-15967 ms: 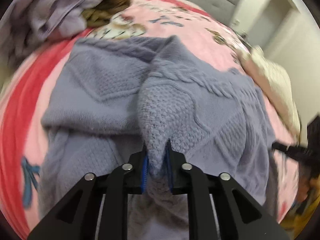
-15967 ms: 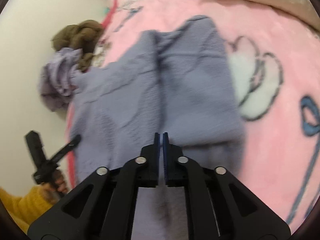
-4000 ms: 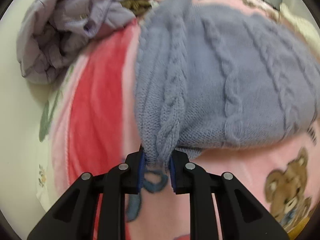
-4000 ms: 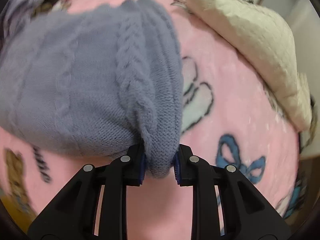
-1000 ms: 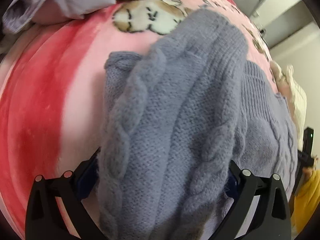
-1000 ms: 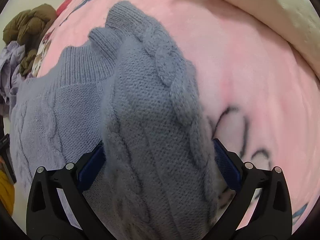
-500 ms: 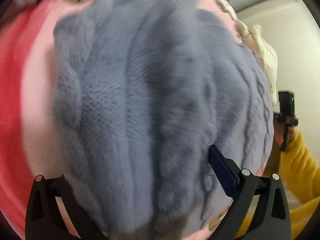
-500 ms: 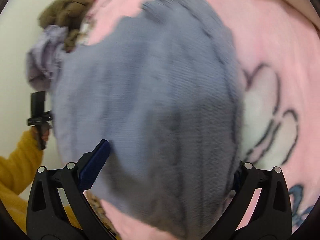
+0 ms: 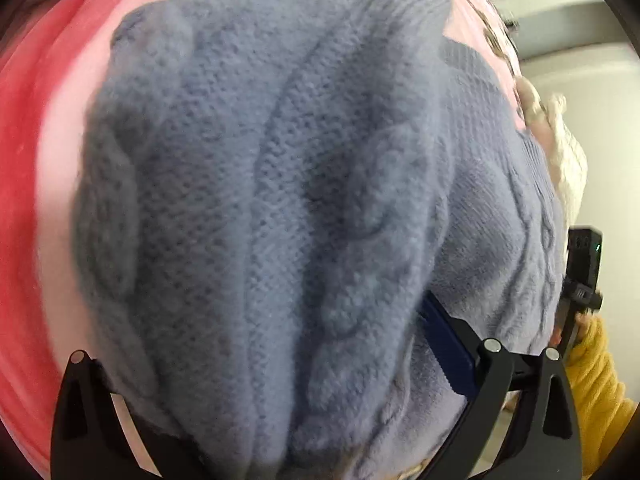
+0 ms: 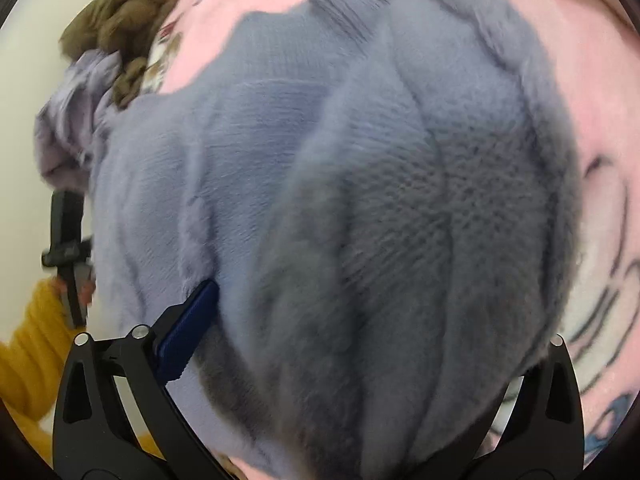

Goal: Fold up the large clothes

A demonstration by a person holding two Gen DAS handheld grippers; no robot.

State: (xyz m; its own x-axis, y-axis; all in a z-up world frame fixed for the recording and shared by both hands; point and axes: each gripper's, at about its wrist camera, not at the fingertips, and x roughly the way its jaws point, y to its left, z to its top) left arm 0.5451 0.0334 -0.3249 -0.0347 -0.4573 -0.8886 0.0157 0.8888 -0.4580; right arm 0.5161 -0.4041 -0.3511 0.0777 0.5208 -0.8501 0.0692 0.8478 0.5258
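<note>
Lavender knit sweater (image 9: 280,208) hides left gripper (image 9: 256,376) and right gripper (image 10: 360,360) inner fingers; jaws spread wide, clamped earlier.

The sweater (image 9: 260,220) bulges between both spread jaws (blanket (image 9: 32,160) bare beside).

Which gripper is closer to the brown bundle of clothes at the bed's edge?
Left. The left gripper sits just below the brown clothes bundle, at the blue cable-knit sweater's near edge; the right gripper straddles the sweater's far edge.
</note>
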